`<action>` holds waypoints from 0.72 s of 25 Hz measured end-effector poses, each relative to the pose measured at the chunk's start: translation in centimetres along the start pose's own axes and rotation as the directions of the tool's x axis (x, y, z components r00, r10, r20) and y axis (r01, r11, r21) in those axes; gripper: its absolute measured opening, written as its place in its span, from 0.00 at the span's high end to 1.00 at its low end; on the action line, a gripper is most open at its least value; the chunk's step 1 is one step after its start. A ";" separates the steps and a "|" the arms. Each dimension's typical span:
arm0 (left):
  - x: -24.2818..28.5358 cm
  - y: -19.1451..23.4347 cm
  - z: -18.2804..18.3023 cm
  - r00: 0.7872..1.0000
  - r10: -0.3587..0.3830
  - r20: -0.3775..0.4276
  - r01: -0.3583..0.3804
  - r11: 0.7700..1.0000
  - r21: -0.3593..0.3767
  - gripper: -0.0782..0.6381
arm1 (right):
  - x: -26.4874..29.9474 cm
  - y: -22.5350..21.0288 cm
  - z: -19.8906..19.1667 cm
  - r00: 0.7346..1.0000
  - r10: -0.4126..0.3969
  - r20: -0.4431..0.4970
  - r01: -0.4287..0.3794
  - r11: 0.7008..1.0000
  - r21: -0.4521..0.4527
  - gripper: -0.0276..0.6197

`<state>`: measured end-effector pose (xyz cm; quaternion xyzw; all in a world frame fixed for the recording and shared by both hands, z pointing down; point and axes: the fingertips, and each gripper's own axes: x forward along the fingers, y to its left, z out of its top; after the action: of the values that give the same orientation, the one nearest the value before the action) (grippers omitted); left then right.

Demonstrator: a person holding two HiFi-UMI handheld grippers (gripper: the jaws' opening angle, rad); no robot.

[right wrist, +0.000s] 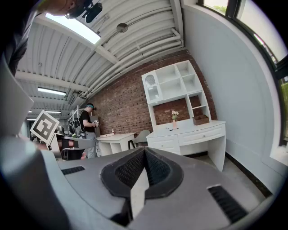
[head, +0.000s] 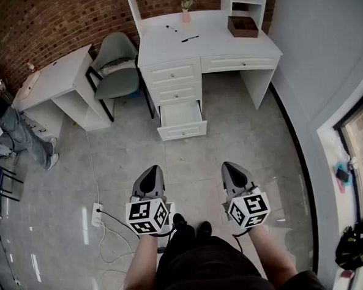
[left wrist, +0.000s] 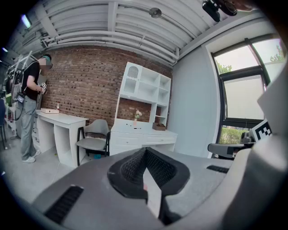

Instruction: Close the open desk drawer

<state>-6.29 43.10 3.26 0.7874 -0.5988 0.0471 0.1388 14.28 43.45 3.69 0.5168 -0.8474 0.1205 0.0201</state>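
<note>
Standing well back from the white desk (head: 207,45), with the left gripper (head: 151,170) and the right gripper (head: 231,164) held low, side by side, just ahead of the shoes. Both pointing forward toward the desk, touching nothing. Seen along the left gripper (left wrist: 145,151): jaws pressed together, dark ribbed pads meeting, nothing between them. Same along the right gripper (right wrist: 144,151): jaws together, clamped on nothing. Far ahead across bare grey floor, the open drawer (head: 181,118): lowest of three in the desk's left-hand stack, pulled out toward the grippers, its front panel with one small knob facing this way, the two drawers above it shut. Lying well apart from both grippers and roughly in line with the gap between them. Hidden behind the gripper bodies in both gripper views, with only the desk's upper part showing. On the desktop, a pink flower vase (head: 186,12), a pen (head: 190,39) and a wooden box (head: 243,26). Left of the desk, a grey-green chair (head: 116,65), then a second white table (head: 59,78) with a person (head: 10,128) beside it.
</note>
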 end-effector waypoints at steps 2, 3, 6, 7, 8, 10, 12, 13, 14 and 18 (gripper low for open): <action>-0.1 -0.1 -0.2 1.000 0.000 -0.004 0.000 1.000 0.004 0.88 | -0.3 -0.3 -0.3 1.000 -0.011 0.000 0.011 1.000 0.006 0.95; -0.1 -0.1 -0.3 1.000 0.000 -0.006 0.000 1.000 0.004 0.88 | -0.4 -0.4 -0.4 1.000 -0.018 0.000 0.018 1.000 0.010 0.95; -0.1 0.0 -0.8 1.000 0.008 -0.012 -0.008 1.000 -0.001 0.88 | -0.9 -1.1 -0.8 0.999 -0.039 -0.008 0.039 0.999 0.021 0.95; -0.2 0.0 -1.0 1.000 0.011 -0.016 -0.011 1.000 -0.003 0.88 | -1.1 -1.3 -1.0 0.999 -0.044 -0.013 0.045 0.999 0.022 0.95; -0.3 0.1 -1.3 1.000 0.014 -0.020 -0.014 1.000 -0.007 0.88 | -1.3 -1.5 -1.2 0.999 -0.050 -0.019 0.050 0.999 0.021 0.95; -0.5 0.4 -1.8 0.999 0.022 -0.031 -0.022 1.000 -0.017 0.88 | -1.7 -2.1 -1.7 0.998 -0.059 -0.035 0.060 0.998 0.019 0.95; -0.6 0.6 -2.2 0.999 0.028 -0.042 -0.029 0.999 -0.024 0.88 | -2.0 -2.7 -2.3 0.996 -0.066 -0.052 0.067 0.997 0.025 0.95; -0.6 0.8 -2.5 0.998 0.031 -0.049 -0.032 0.999 -0.023 0.88 | -2.1 -3.0 -2.6 0.996 -0.070 -0.058 0.072 0.997 0.028 0.95; -0.5 1.0 -2.7 0.998 0.035 -0.056 -0.036 0.999 -0.021 0.88 | -2.2 -3.2 -2.8 0.995 -0.076 -0.062 0.078 0.997 0.029 0.95; 0.3 2.1 -3.5 0.995 0.058 -0.078 -0.060 0.998 -0.021 0.88 | -1.6 -4.0 -3.4 0.994 -0.083 -0.077 0.085 0.996 0.023 0.95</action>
<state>-7.92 43.26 7.03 0.7651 -0.6166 0.0748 0.1695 18.21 43.82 7.48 0.5472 -0.8218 0.1505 0.0506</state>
